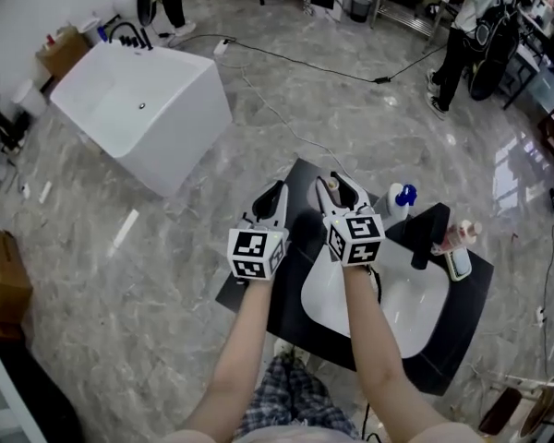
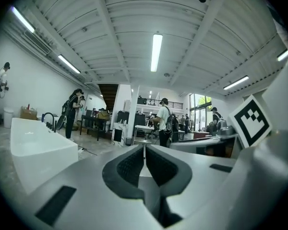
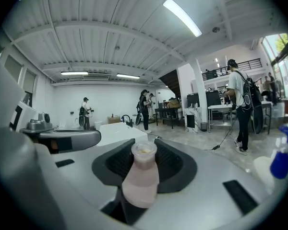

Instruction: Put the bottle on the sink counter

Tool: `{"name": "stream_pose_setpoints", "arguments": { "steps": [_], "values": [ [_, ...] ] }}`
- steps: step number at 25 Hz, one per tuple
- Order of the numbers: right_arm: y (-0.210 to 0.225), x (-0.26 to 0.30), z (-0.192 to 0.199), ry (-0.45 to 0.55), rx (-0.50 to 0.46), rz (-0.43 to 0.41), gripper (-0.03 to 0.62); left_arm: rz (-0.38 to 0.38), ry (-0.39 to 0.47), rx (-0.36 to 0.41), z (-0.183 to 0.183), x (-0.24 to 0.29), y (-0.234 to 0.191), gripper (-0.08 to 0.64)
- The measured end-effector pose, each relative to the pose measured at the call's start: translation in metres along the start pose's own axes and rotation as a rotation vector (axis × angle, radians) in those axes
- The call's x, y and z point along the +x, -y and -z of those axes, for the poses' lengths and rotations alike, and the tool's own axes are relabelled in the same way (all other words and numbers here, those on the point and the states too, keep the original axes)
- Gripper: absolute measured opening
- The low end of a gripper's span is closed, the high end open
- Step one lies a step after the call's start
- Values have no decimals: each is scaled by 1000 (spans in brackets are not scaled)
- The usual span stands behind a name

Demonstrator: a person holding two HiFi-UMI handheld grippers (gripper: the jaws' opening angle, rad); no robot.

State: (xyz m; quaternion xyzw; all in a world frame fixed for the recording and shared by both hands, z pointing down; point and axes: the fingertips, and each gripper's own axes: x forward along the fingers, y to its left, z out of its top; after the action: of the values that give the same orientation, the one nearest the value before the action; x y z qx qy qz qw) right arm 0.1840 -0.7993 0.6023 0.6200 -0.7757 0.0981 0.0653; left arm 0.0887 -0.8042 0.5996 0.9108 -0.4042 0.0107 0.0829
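- Right gripper [image 1: 340,192] pinches the bottle [image 3: 140,176] above the tabletop [image 1: 462,303] at lower centre, probably ready to set it down.
- Left gripper [image 2: 144,152], pressed together and empty, hangs alongside, unneeded.

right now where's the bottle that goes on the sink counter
The bottle is gripped in the right tongs, as the right gripper view shows; in the head view they hang at the far edge of the sink counter, left of the spray bottle.

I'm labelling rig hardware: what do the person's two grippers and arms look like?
The left tongs and right tongs are pale grey shells with black textured pads. Each carries a white cube with black square markers. Forearms show no sleeves.
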Motion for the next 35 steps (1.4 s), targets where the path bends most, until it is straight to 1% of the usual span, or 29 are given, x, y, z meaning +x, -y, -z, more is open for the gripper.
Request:
{"name": "stream_pose_setpoints", "arguments": {
  "steps": [5, 10, 15, 20, 21, 24, 26, 30, 33, 35],
  "values": [
    [17, 55, 47, -47, -30, -5, 141, -15, -26, -7, 44, 34, -20, 35],
    [31, 82, 85, -89, -36, 9, 143, -16, -64, -17, 81, 47, -25, 35],
    [39, 91, 106, -108, -52, 28, 144, -17, -76, -18, 95, 51, -25, 35],
    [37, 91, 107, -111, -58, 31, 149, -21, -88, -24, 101, 52, -28, 35],
    [38, 90, 107, -111, -49, 29, 156, -23, -87, -26, 101, 51, -29, 35],
    [41, 84, 109, -96, 8, 27, 314, -30, -79, -34, 102, 50, -30, 35],
    [41, 79, 113, -93, 33, 24, 359, -35, -77, -35, 103, 48, -31, 35],
    [38, 71, 119, -102, 20, 12, 385, -41, -86, -37, 108, 43, -32, 35],
    [35, 65, 112, -93, 18, 14, 388, -45, -88, -34, 105, 39, -33, 35],
    [31, 58, 103, -89, 14, 17, 390, -42, -87, -29, 96, 33, -32, 35]
  ]
}}
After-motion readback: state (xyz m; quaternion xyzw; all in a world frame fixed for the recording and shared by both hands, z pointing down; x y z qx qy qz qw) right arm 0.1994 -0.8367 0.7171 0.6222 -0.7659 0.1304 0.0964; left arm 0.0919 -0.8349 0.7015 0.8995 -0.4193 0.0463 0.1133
